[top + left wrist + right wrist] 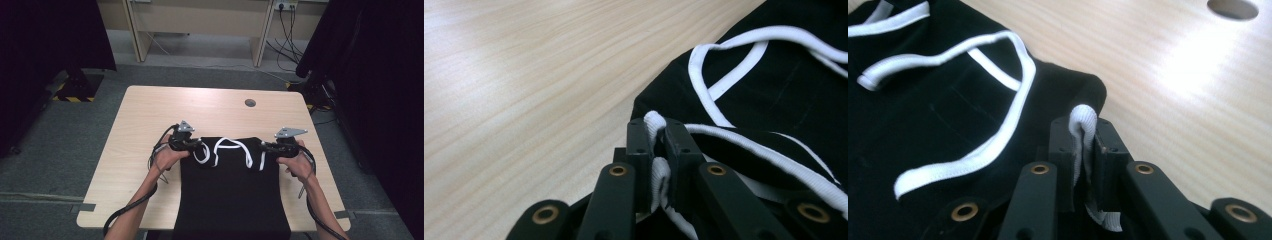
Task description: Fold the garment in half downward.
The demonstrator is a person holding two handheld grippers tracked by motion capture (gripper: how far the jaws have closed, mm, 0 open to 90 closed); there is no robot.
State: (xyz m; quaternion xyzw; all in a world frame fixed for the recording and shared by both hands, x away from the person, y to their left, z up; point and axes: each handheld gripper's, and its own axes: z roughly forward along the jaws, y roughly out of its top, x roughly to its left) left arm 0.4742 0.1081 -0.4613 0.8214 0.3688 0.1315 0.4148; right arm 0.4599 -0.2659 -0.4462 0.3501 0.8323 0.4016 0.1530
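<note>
Black garment (232,192) with white trim, spread flat on pale wooden desk (145,115), near edge hanging over desk front toward person. White cord (227,148) looped loosely across upper part of cloth. Left gripper (196,145) at upper left corner of garment, pinching white trim (655,125) between pressed jaws; fold of trim bulging above the jaw tips. Right gripper (266,147) at upper right corner, likewise clamped on white trim (1083,120), strip pinched upright between jaws. Both grippers level with each other, one per corner, presumably so that top edge can be lifted or pulled evenly without cloth skewing. Grip on thick trim rather than thin black cloth, probably for firmer purchase. Round cable hole (250,103) in desk beyond garment, well apart from it.
</note>
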